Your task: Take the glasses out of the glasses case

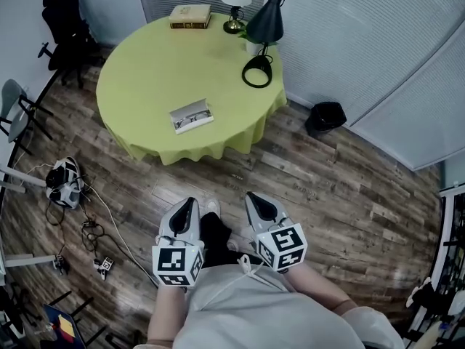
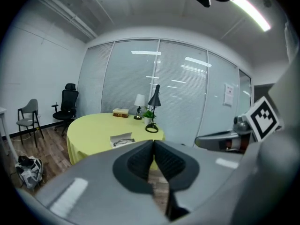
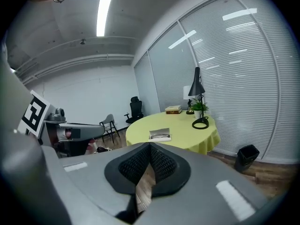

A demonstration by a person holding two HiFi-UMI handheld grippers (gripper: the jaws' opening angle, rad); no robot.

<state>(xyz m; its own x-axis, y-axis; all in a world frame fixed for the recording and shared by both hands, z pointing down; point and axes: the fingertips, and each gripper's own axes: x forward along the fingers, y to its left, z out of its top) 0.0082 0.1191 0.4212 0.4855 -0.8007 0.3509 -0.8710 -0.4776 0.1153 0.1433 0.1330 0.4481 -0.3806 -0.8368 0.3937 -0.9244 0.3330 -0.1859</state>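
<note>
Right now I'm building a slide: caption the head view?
Jaws shut, empty, left gripper and right gripper short of the round yellow table holding the open glasses case.

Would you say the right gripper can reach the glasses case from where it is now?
Probably not yet: the right gripper is over floor, short of the table bearing the glasses case.

The open white glasses case lies near the front edge of the round yellow-green table, stacked brown books at the back.

black lamp cut by top edge, glasses too small for detail
</note>
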